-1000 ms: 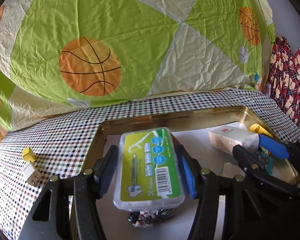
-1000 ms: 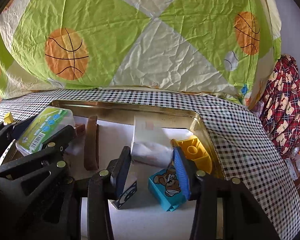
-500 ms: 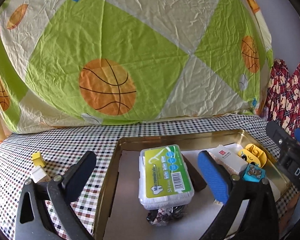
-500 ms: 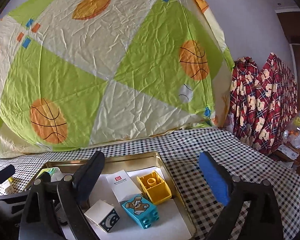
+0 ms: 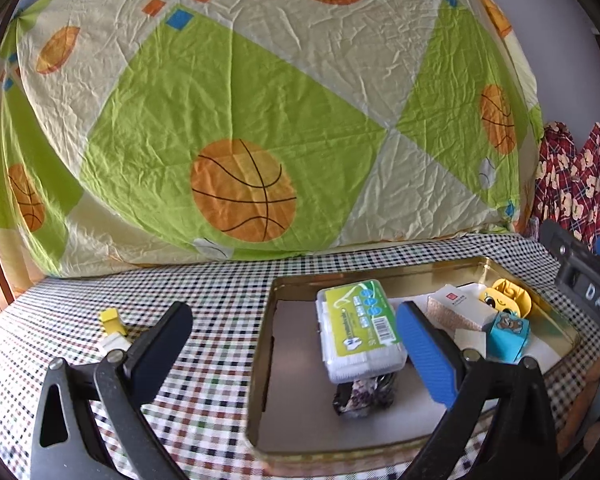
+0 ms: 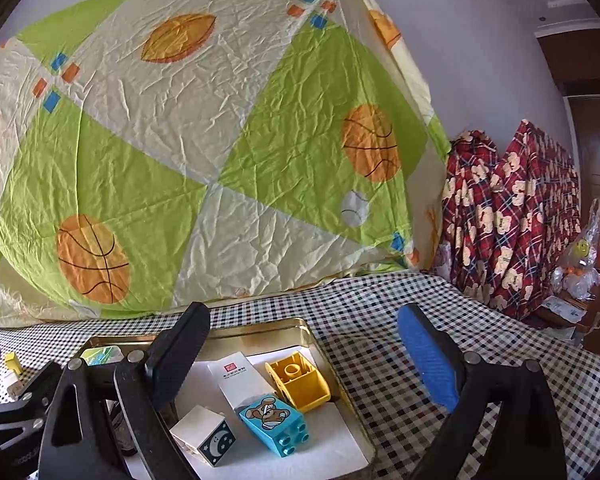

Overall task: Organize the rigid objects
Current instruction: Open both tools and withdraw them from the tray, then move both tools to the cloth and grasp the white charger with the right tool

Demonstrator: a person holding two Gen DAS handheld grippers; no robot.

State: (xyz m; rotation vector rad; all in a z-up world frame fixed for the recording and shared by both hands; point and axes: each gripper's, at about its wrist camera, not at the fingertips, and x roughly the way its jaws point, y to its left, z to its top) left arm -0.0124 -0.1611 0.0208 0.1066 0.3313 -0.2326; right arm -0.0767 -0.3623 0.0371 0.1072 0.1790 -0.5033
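Now that both claws have let go and backed off, left gripper (image 5: 296, 344) and right gripper (image 6: 304, 354) gape wide, empty. Green-labelled clear plastic floss box (image 5: 360, 328) sits mid-frame in the gold metal tray (image 5: 260, 360), so that drop's done. Yellow-capped small plug (image 5: 112, 326), lower left, looks next.

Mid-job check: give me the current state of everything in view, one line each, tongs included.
Left tongs: open, holding nothing.
Right tongs: open, holding nothing.
Floss pick box: closed, in the tray, resting on a dark patterned item.
Blue bear block: lying in the tray.
Yellow block: tipped over in the tray.
White moon cube: in the tray.
Gold tray: on the checked cloth.
Small yellow-and-white piece: outside the tray.
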